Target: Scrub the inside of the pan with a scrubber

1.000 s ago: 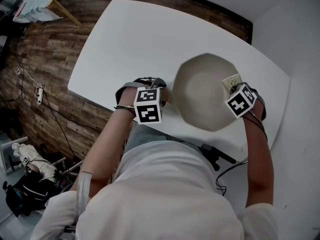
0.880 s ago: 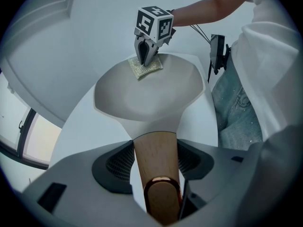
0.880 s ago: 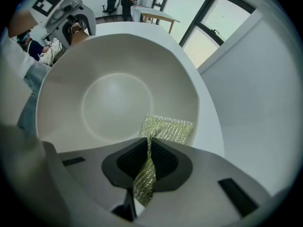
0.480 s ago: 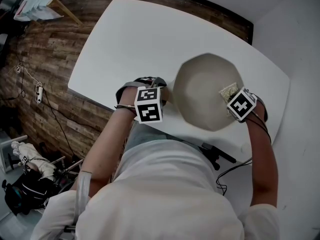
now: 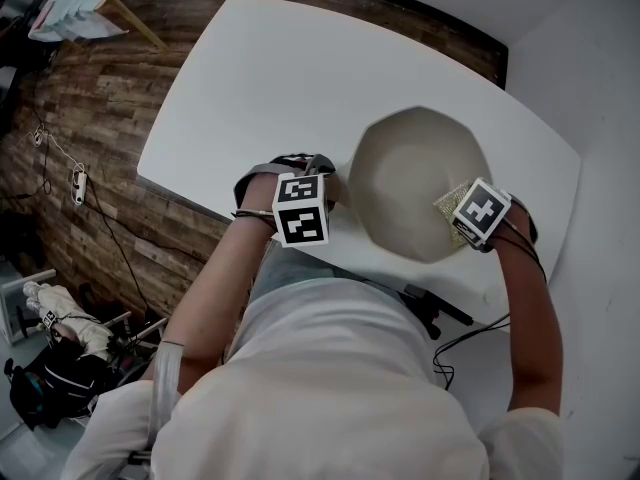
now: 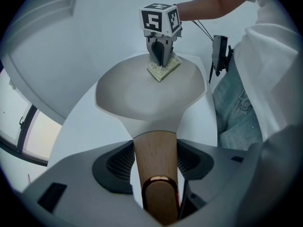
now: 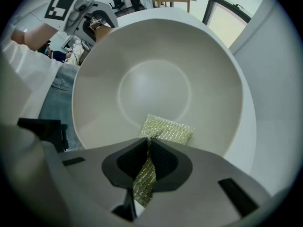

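Pan point(image 5: 400, 168) stood on table point(image 5: 260, 78); left gripper point(image 6: 155, 167) was clamped on the pan's wooden handle point(image 6: 154, 148); right gripper point(image 7: 147, 162) pinched scrubber point(image 7: 166, 129), pressed against the pan's inner wall opposite the handle.

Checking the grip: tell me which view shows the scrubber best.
Right gripper view: the scrubber sits close, pinched between the fingers, its free end on the pan wall. The left gripper view shows it small and far; the head view, only a corner beside the marker cube.
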Tool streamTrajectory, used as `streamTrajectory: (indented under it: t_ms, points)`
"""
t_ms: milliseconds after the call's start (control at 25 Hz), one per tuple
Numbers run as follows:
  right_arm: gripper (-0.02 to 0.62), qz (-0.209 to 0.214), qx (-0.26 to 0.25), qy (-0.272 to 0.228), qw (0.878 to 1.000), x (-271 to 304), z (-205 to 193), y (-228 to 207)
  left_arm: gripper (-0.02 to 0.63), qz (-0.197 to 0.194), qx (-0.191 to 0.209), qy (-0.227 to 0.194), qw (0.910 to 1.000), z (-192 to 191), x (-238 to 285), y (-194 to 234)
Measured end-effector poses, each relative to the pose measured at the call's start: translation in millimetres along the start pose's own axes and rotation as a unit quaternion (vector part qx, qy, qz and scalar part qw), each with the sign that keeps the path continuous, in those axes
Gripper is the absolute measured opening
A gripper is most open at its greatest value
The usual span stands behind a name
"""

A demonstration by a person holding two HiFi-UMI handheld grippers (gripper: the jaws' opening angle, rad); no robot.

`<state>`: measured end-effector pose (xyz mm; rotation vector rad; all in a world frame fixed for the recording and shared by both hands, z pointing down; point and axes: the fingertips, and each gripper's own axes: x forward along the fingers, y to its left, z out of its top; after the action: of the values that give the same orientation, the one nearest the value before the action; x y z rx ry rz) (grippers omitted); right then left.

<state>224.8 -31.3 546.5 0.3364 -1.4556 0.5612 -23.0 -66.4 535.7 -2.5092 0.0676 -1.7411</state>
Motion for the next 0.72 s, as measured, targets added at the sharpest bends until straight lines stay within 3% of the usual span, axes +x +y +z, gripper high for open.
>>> streamTrajectory:
  t_ms: [720]
  points:
    - [0.037,0.085,-0.005,0.003,0.996,10,-2,42,0.256,0.01,-0.032,0.009,0.9994,0,3,1]
